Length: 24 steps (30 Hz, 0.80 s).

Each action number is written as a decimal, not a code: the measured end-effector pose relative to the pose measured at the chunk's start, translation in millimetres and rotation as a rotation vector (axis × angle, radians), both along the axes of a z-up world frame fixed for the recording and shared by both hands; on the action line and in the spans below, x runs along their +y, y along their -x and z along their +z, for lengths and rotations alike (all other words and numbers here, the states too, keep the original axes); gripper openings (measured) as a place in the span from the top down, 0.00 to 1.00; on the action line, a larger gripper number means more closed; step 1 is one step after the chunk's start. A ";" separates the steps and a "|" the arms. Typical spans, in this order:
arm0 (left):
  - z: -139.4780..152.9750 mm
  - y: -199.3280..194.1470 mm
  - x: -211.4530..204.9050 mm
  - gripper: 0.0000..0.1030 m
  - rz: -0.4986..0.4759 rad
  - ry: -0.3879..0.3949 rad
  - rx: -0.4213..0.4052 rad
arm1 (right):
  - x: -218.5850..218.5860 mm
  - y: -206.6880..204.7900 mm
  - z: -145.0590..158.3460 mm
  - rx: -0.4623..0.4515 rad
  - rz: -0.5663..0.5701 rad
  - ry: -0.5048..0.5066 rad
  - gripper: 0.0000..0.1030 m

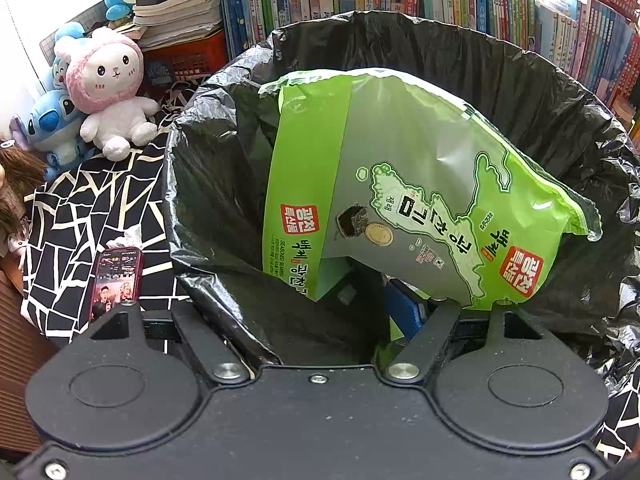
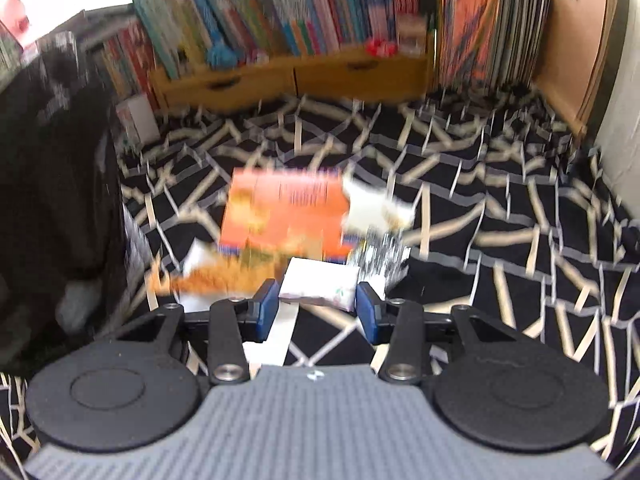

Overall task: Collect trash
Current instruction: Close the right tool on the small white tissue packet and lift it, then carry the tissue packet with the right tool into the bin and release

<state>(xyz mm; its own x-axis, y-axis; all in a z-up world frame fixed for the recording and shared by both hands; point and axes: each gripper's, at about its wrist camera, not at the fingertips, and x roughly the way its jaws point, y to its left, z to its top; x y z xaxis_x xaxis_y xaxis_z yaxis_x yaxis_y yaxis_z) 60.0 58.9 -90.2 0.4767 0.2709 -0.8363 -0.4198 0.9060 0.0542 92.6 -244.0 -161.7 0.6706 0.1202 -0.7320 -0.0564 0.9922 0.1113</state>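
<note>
White tissue packet (image 2: 318, 286) sits between the right gripper's (image 2: 318, 304) blue pads (image 2: 267, 305), clamped at both ends, lifted above the black-and-cream patterned cover (image 2: 500, 216). View blurred. Beyond it: orange snack wrapper (image 2: 286, 216), crumpled white tissue (image 2: 378, 206), a silvery foil scrap (image 2: 380, 254), all lying on the cover. Bookshelf with wooden drawers (image 2: 296, 76) at the back.

Left gripper (image 1: 320, 300): held at the near rim of the bin's black liner (image 1: 540, 92); fingers mostly hidden, one blue pad (image 1: 408, 312) showing inside the bin, jaws set wide with the rim between them; cannot tell if they press it. Green seaweed bag (image 1: 400, 184) stands inside the bin, leaning against the right side. Left of the bin: phone (image 1: 116, 280), plush toys (image 1: 110, 88), stacked books (image 1: 180, 4).
</note>
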 end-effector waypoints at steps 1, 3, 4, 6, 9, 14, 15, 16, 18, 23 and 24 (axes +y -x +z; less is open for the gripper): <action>0.0 0.2 0.4 0.28 0.001 0.002 -0.001 | -1.9 -0.8 6.8 -0.019 0.001 -0.004 0.53; -0.3 0.4 1.2 0.28 0.001 0.005 -0.002 | -5.2 -3.1 20.3 -0.053 0.008 -0.018 0.53; -0.3 0.3 1.4 0.28 0.001 0.007 -0.002 | -6.1 -4.0 27.4 -0.070 0.013 -0.026 0.53; -0.2 0.2 1.8 0.28 0.002 0.007 -0.003 | -6.2 -4.8 41.7 -0.107 0.026 -0.044 0.53; -0.3 0.3 2.0 0.28 0.001 0.007 -0.002 | -2.7 -6.3 62.9 -0.155 0.059 -0.084 0.53; -0.6 0.3 2.3 0.28 0.000 0.010 -0.002 | 13.8 -5.3 96.5 -0.234 0.147 -0.143 0.53; -0.8 0.2 2.5 0.28 0.000 0.011 -0.002 | 18.2 -4.8 103.0 -0.248 0.169 -0.154 0.53; -1.2 0.1 2.4 0.28 0.000 0.011 -0.002 | 23.0 -4.3 108.9 -0.260 0.189 -0.164 0.53; -1.4 0.1 2.3 0.28 0.000 0.012 -0.001 | 33.4 -3.5 119.8 -0.283 0.227 -0.182 0.53; -1.8 0.6 2.5 0.28 0.001 0.015 -0.004 | 60.9 -4.5 138.5 -0.316 0.321 -0.212 0.52; -1.7 0.6 2.5 0.28 0.001 0.015 -0.004 | 66.4 -4.9 140.6 -0.318 0.340 -0.212 0.52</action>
<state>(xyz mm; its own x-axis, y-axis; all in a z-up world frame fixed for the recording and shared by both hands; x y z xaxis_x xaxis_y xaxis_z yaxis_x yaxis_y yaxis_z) 59.4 61.4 -92.0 0.4795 0.2588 -0.8385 -0.4208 0.9063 0.0391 97.5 -177.6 -21.1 0.7532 0.4945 -0.4338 -0.4363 0.8691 0.2332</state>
